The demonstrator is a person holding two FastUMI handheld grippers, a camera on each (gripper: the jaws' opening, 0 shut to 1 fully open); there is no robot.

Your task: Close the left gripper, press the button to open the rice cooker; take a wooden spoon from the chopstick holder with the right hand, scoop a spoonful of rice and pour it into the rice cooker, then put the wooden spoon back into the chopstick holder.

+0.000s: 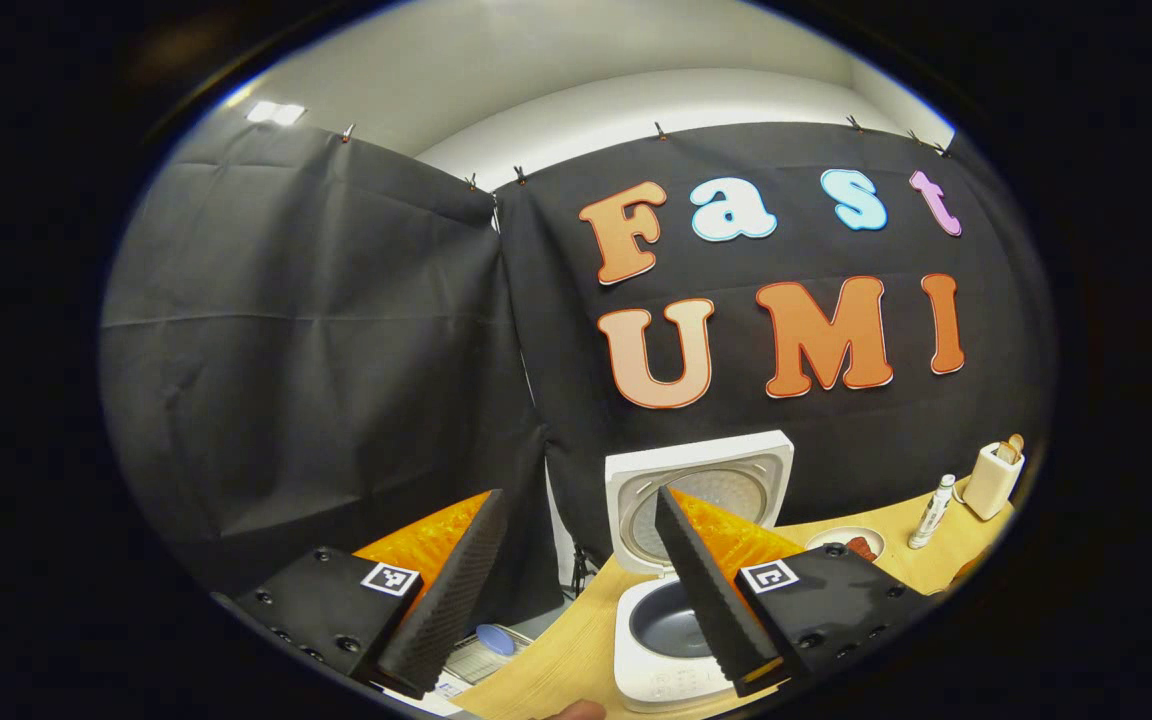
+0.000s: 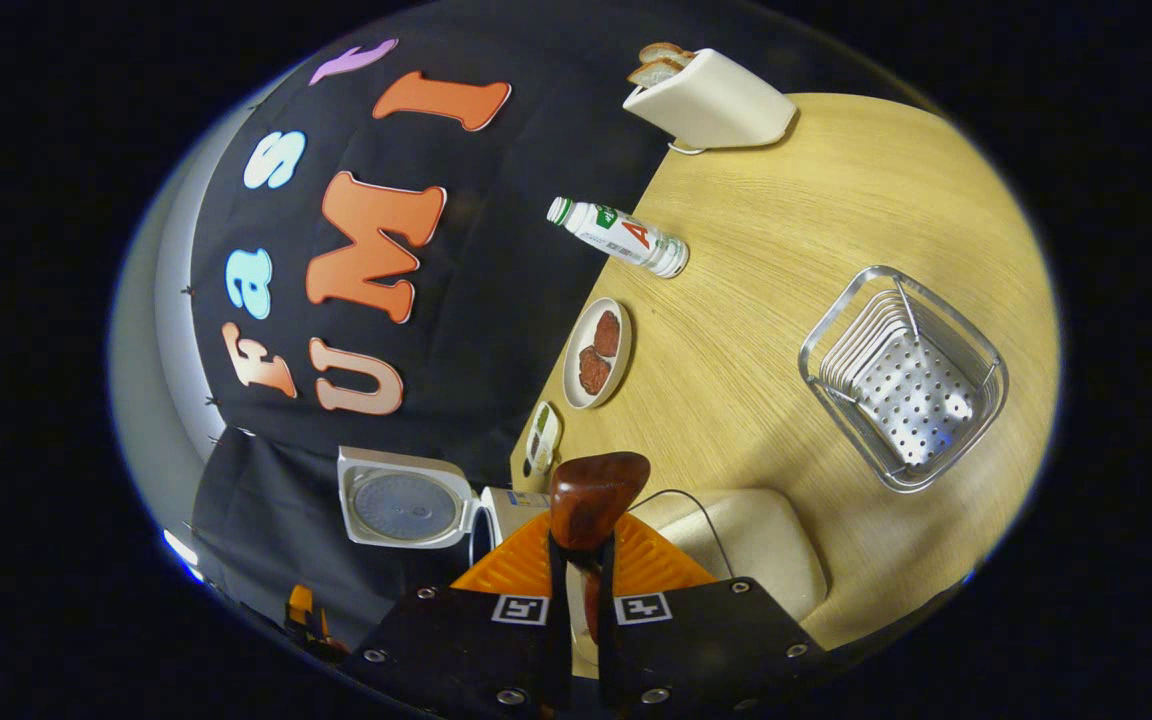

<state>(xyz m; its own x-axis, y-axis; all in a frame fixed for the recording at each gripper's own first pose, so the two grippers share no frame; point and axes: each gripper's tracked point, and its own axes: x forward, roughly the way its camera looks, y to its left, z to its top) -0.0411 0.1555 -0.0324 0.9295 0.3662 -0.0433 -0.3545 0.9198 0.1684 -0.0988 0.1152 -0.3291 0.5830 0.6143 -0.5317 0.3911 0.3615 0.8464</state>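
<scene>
Black cloth walled the booth behind a pale wooden table (image 2: 786, 250), where the rice cooker (image 1: 671, 625) stood with its lid (image 1: 706, 490) already swung up and its dark inner pot exposed. Seen from the left gripper view, the left gripper (image 1: 576, 580) hung above and in front of the cooker with its jaws spread wide, holding nothing. In the right gripper view, the right gripper (image 2: 581, 590) had its jaws pressed on the shaft of the wooden spoon (image 2: 596, 497), whose reddish-brown bowl rose just past the fingertips; whether the bowl carried rice could not be told. The spoon looked light, stiff and smooth, likely to twist in the grip unless pinched low on the handle, as it was. Beneath the gripper sat a cream container (image 2: 751, 545), possibly the chopstick holder. Farther off on the table lay a plate (image 2: 597, 352) with two brown pieces, a bottle (image 2: 621, 237), a toaster (image 2: 711, 98) and a metal drainer basket (image 2: 904, 378).
</scene>
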